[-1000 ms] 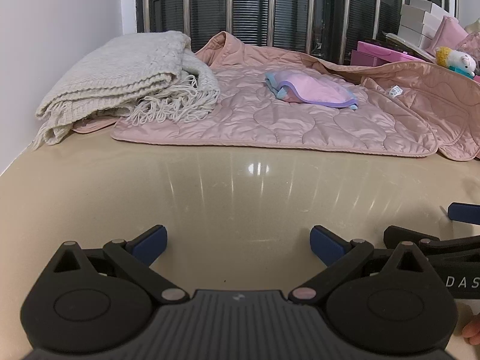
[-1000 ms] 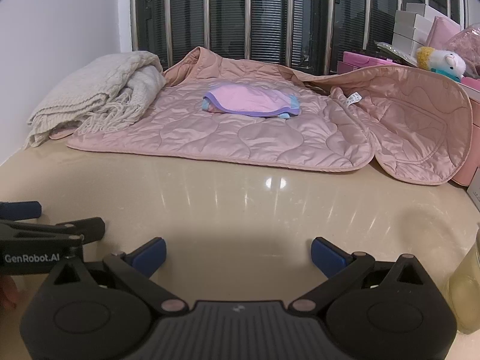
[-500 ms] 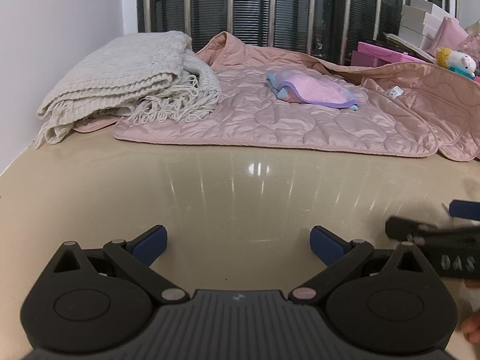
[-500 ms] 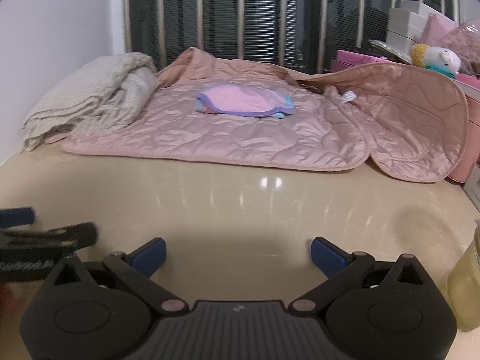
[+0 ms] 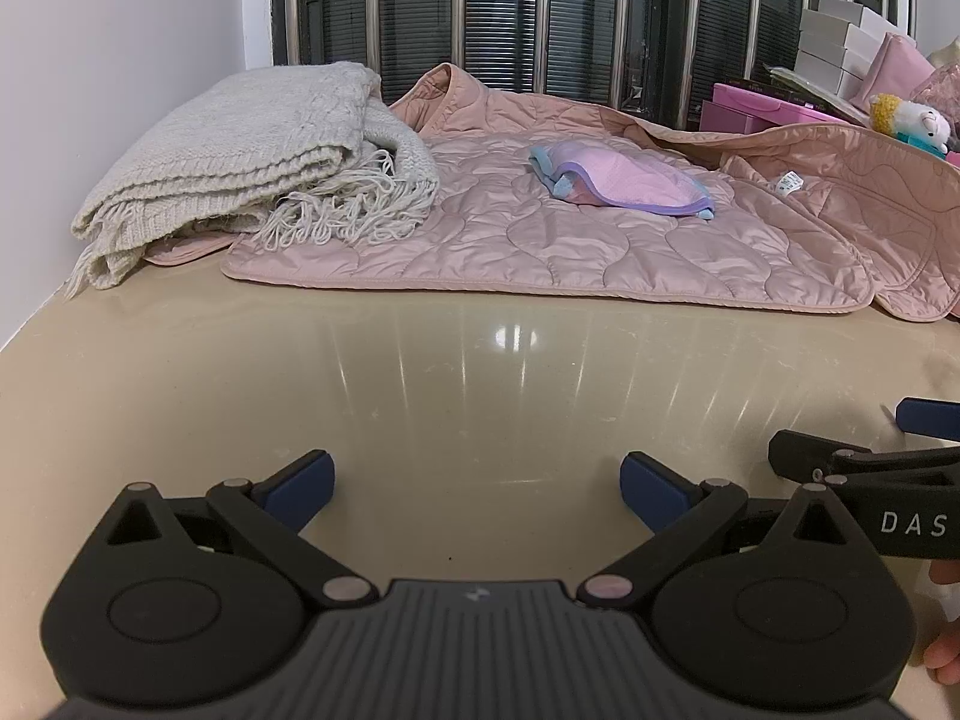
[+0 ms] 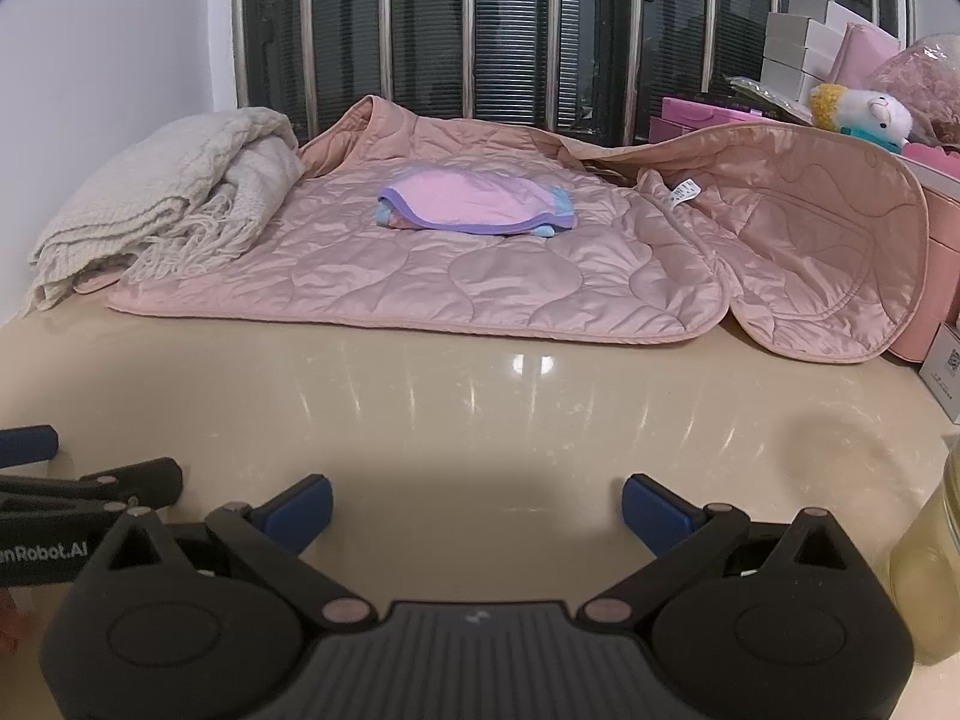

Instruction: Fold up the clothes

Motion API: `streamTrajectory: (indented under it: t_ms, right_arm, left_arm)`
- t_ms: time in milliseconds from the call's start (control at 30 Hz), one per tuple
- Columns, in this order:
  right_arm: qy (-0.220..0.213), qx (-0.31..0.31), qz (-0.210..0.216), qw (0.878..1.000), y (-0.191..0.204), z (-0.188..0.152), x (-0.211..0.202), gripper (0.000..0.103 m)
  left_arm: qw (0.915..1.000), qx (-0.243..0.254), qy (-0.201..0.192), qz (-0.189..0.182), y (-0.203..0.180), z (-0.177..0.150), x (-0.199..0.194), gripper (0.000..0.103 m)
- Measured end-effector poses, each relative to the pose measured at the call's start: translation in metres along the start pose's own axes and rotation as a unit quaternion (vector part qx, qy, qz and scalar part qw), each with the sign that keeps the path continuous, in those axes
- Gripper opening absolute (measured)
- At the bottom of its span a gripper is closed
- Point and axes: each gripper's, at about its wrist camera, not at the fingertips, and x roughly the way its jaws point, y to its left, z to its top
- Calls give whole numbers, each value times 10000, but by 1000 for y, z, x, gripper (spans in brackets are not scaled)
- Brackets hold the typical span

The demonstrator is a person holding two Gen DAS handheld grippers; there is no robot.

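Both grippers sit low over the glossy beige surface [image 5: 480,384], side by side, with their jaws spread wide and nothing between the blue pads. The left gripper [image 5: 477,483] shows the right one's black arm poking in at its right edge, and the right gripper [image 6: 477,507] shows the left one's arm at its left edge, so the two are close together. Bare surface lies ahead of both. Farther back a pink quilted jacket [image 6: 480,276] lies spread flat, one side curled up against pink boxes [image 6: 936,240] on the right. On the middle of the jacket rests a small folded pink cloth with purple and blue trim [image 6: 474,204]. To the left, a folded cream knitted blanket with fringe [image 5: 252,162] overlaps the jacket's edge, next to the white wall. A plush toy [image 6: 864,111] sits above the boxes, and a yellowish jar [image 6: 930,570] stands at the right gripper's right side. Dark window bars run behind it all.
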Motion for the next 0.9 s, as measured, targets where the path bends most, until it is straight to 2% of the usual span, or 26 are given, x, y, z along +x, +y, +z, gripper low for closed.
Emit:
streamTrajectory:
  t_ms: [900]
  right_arm:
    - [2,-14,15,10000,3,0,0,103]
  left_arm:
    - [10000,-19,-1,32,-1,0,0,103]
